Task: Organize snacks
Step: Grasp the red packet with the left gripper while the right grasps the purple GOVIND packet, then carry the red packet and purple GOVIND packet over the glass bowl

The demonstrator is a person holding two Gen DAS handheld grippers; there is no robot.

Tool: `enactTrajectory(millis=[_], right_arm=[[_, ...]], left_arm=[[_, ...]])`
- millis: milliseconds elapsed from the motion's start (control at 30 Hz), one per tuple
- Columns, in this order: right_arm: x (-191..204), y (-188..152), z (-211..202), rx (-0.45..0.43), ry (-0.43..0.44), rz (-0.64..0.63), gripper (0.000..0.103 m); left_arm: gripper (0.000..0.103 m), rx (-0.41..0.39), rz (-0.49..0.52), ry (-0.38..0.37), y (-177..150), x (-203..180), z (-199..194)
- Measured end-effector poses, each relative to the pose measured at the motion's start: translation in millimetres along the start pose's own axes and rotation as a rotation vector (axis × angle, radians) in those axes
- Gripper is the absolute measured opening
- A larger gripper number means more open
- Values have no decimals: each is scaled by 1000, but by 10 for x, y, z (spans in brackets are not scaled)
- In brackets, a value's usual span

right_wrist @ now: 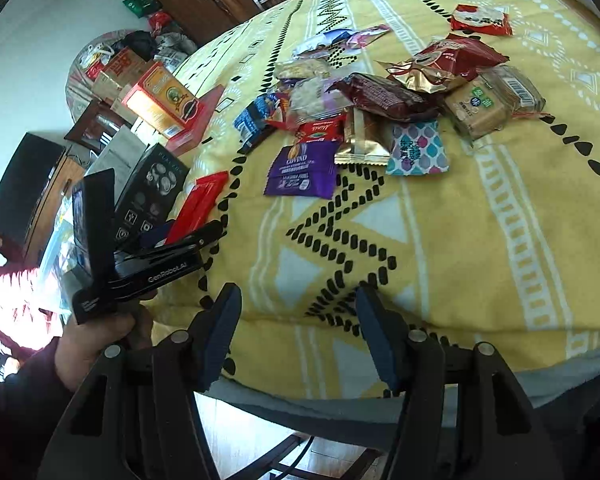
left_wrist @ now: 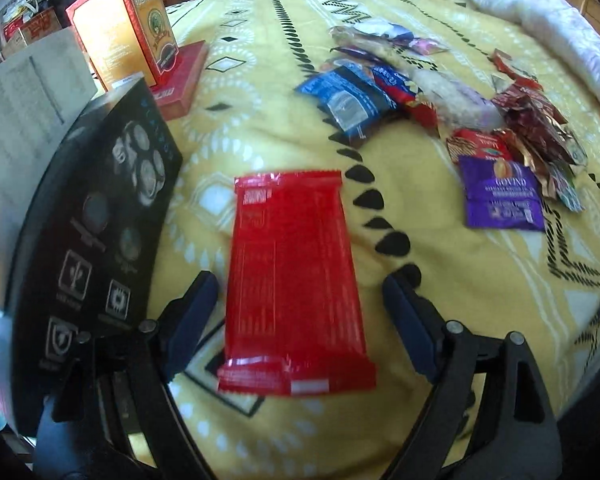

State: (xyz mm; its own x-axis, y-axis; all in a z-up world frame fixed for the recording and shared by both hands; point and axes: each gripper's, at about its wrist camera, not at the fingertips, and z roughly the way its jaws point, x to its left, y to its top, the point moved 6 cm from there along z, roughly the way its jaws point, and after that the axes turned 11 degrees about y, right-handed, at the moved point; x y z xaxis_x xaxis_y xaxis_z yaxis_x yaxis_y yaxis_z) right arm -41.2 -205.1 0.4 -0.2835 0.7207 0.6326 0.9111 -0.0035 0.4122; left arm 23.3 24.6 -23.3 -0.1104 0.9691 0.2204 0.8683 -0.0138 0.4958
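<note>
The red packet (left_wrist: 296, 284) is straddled untouched by the wide-open left gripper (left_wrist: 300, 320); the black box (left_wrist: 96, 220) at nine o'clock is edge-cropped; the right gripper (right_wrist: 298, 332) is held open, empty.

A soft, matt woven yellow blanket (left_wrist: 440, 312) covers the bed. On it lies a glossy red plastic wrapper (left_wrist: 296, 280), smooth and crimped at both ends. Nearby, a purple packet (right_wrist: 304, 174) looks like shiny film, beside a crinkled gold foil pouch (right_wrist: 362, 140). A matt black cardboard box (left_wrist: 96, 240) stands alongside.
</note>
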Motion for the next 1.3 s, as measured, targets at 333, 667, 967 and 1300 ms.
enactTrajectory(millis=[333,667,967,1300], right_arm=[[308,474,160,-43,4,-109,63],[415,823,785,253,-218,-637,63],[131,805,1236,457,-267,-799,72],[144,592,1029,371,-193,-667,52]], left_arm=[[53,-28,-6,-162,-82,-26,-274],[54,-2,-23,-188,-179,11,-153],[73,-24,-37,-197,-161,-10,-101],[53,-29,-41,-191,-116,34,-97]])
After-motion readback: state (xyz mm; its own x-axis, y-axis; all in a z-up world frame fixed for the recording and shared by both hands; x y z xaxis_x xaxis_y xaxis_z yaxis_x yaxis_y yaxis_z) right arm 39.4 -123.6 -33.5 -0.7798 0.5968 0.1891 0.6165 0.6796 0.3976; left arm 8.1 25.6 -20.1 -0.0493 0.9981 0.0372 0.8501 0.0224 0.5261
